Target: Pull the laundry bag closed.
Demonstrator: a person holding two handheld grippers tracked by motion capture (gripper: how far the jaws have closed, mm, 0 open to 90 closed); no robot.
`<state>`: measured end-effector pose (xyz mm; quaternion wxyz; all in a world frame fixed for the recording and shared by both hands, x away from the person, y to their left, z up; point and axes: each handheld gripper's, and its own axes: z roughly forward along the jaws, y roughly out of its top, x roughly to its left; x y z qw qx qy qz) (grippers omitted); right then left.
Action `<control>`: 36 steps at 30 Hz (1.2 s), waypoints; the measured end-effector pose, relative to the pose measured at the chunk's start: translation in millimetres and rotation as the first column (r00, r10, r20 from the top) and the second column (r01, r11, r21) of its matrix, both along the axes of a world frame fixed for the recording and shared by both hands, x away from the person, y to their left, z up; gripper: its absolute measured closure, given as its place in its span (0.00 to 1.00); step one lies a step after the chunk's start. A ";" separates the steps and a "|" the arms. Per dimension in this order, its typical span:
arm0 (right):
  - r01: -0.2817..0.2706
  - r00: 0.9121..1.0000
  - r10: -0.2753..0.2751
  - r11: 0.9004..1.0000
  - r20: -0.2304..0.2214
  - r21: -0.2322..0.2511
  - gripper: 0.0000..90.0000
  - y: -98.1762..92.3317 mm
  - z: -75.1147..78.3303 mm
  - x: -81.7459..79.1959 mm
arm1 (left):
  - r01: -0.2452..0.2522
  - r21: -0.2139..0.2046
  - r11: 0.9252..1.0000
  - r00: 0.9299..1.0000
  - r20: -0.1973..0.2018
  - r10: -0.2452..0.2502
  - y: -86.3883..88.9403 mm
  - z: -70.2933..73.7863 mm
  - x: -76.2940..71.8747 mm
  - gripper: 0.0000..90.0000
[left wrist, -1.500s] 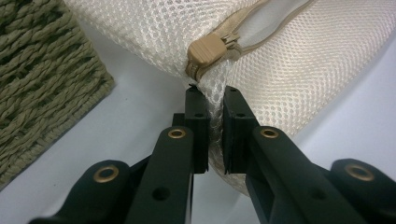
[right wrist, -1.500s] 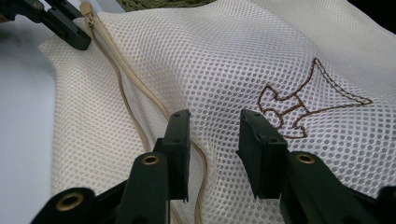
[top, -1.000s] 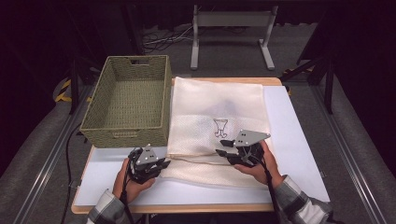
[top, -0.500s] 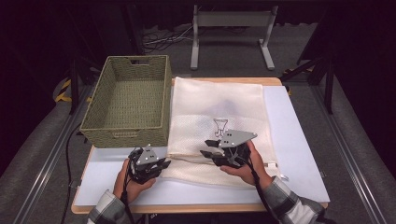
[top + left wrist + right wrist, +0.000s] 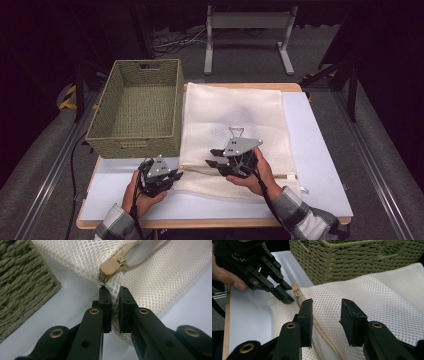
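**Bag corner pinned, right gripper lining up on the zipper**

Mesh laundry bag (image 5: 235, 120) lies flat on the table (image 5: 320, 165), touching the right wall of the woven basket (image 5: 135, 107). Zipper edge runs along the bag's near side.

Left gripper (image 5: 114, 293): jaws narrow, clamped on a fold of mesh at the bag's near-left corner, just below the tan zipper pull (image 5: 109, 267). It works as the anchor.

Right gripper (image 5: 325, 306): jaws about half open, nothing between the pads. They have just been closing a little. It hovers over the bag just right of the pull, one jaw over the zipper tape (image 5: 322, 332), tips pointing at the left gripper. In the high view it sits over the bag's near edge (image 5: 216, 162), near the bag's centre line.

Step in hand, by my read: opening the bag. Corner is held, pull is not yet gripped.

Next move calls for:
- right jaws down onto the pull, not the mesh beside it
- narrow pinch, as the pull is small
- draw along the zipper line, away from the pinned corner
- left grip held as counter-tension
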<state>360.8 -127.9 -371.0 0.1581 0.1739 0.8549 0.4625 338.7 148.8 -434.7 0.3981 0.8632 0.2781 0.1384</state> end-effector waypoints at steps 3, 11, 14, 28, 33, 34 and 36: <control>-0.010 1.000 0.010 1.000 -0.002 -0.004 0.70 6.3 -1.4 0.9 | 0.000 -0.001 1.000 1.000 0.001 0.000 -1.0 -0.6 -0.3 0.93; -0.028 1.000 0.028 1.000 0.001 -0.006 0.74 18.5 0.3 1.3 | -0.004 0.003 1.000 1.000 0.018 0.004 -3.9 -1.3 -1.3 0.93; -0.043 0.999 0.043 0.999 -0.002 -0.009 0.76 25.6 -0.2 1.8 | 0.000 0.009 1.000 1.000 0.020 0.000 -5.5 -1.4 -1.4 0.93; -0.117 0.993 0.116 0.992 -0.031 -0.049 0.77 61.9 -11.2 1.8 | 0.004 0.009 1.000 1.000 0.010 -0.004 -6.9 -2.7 -1.2 0.92; -0.127 0.991 0.125 0.990 -0.043 -0.056 0.76 69.0 -16.1 2.6 | 0.004 0.012 1.000 1.000 0.008 -0.004 -7.7 -3.4 -1.1 0.93; -0.127 0.991 0.125 0.990 -0.045 -0.060 0.76 70.4 -17.1 3.0 | 0.007 0.014 1.000 1.000 0.009 -0.007 -7.8 -3.4 -1.1 0.93; -0.123 0.992 0.120 0.990 -0.046 -0.070 0.76 73.3 -19.1 4.3 | 0.006 0.012 1.000 1.000 0.008 -0.006 -8.2 -3.5 -1.3 0.93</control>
